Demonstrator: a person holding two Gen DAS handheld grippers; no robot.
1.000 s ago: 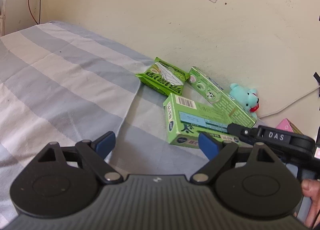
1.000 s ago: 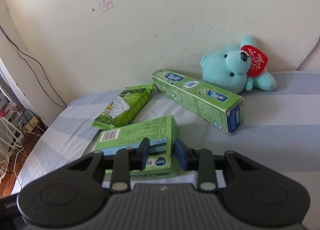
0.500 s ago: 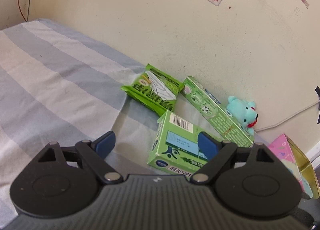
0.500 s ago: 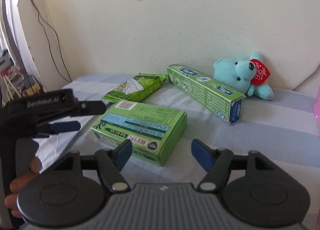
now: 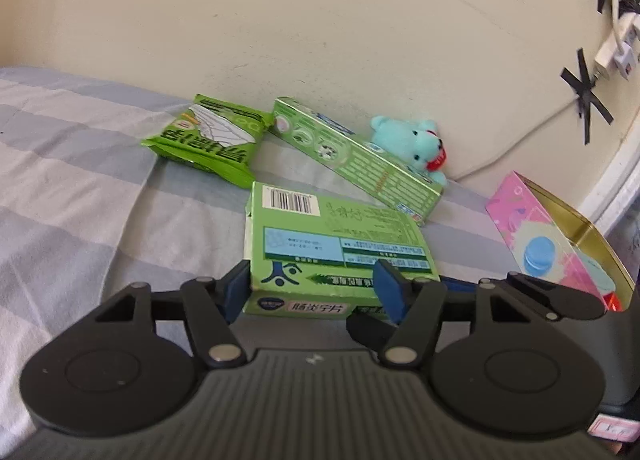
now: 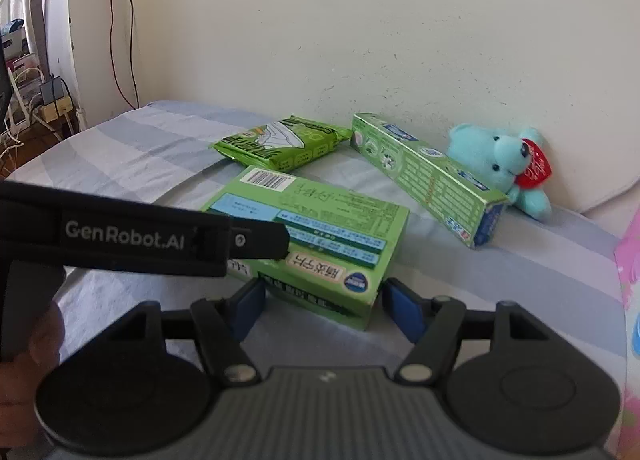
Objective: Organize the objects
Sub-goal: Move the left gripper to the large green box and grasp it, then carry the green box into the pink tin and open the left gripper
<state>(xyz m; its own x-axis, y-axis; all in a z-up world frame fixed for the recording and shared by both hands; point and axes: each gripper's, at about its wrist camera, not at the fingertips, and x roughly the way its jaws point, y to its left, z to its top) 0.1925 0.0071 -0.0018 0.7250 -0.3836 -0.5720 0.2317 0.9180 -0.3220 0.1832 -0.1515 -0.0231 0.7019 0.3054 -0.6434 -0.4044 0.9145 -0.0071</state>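
A flat green box (image 5: 332,236) (image 6: 320,227) lies on the striped bed sheet (image 5: 60,179), barcode end away from me. My left gripper (image 5: 313,294) is closing over the box's near left corner. Its left pad sits close against the box's side and its right pad lies over the top face. In the right wrist view, one left finger (image 6: 160,236) reaches across the box's left edge. My right gripper (image 6: 327,310) is closing too, with the box's near end between its pads and a thin gap on each side.
Along the wall lie a green snack pack (image 5: 208,139) (image 6: 280,141), a long green toothpaste box (image 5: 360,163) (image 6: 428,179) and a teal bear (image 5: 412,143) (image 6: 500,163). A pink box in a gold tin (image 5: 540,236) stands at the right. A hand (image 6: 24,360) holds the left gripper.
Both grippers have come in to the flat green box. The left jaws have narrowed around its corner. The right jaws, shut a second ago, opened wide and now straddle the near end.
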